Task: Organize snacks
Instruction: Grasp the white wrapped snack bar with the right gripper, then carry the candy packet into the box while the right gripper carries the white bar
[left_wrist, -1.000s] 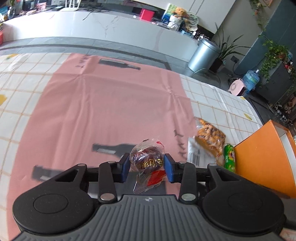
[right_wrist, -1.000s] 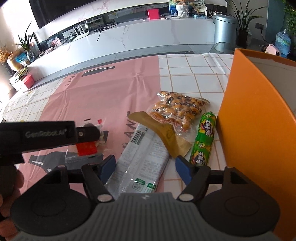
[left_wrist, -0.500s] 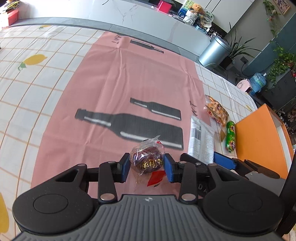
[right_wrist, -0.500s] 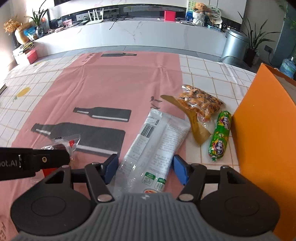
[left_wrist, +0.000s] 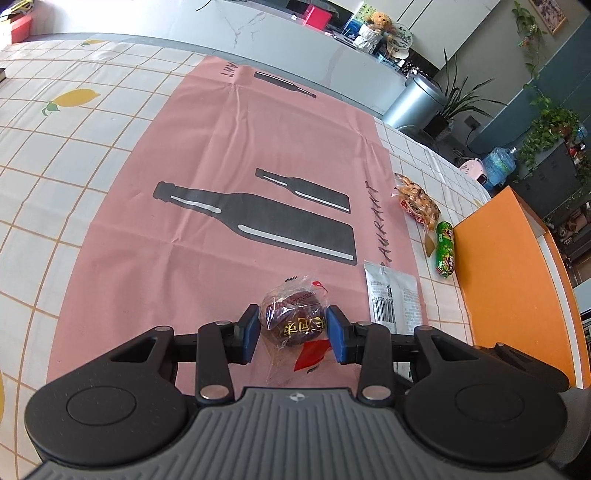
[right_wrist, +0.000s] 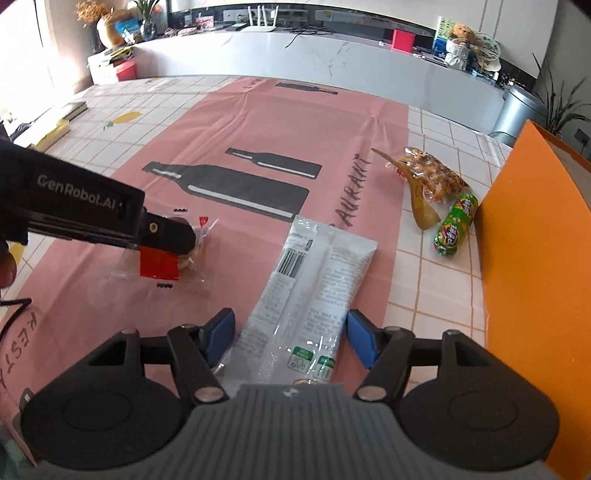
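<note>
My left gripper (left_wrist: 291, 334) is shut on a round dark-brown snack in clear wrap (left_wrist: 293, 318), held over the pink cloth (left_wrist: 229, 147); it also shows in the right wrist view (right_wrist: 166, 236). My right gripper (right_wrist: 290, 338) is open, its blue pads either side of the near end of a long white snack packet (right_wrist: 314, 280) that lies flat on the cloth; I cannot tell whether they touch it. A clear bag of orange snacks (right_wrist: 430, 173) and a green sausage stick (right_wrist: 454, 225) lie by the orange box (right_wrist: 532, 251).
The orange box stands upright at the right, close to the green stick. The white packet also shows in the left wrist view (left_wrist: 393, 295). A checked tablecloth (left_wrist: 74, 155) lies around the pink cloth. A white counter and a grey bin stand beyond the table.
Both grippers have drawn back and risen, so more of the table shows. The left still holds the round snack. The right stays open around the white packet.
</note>
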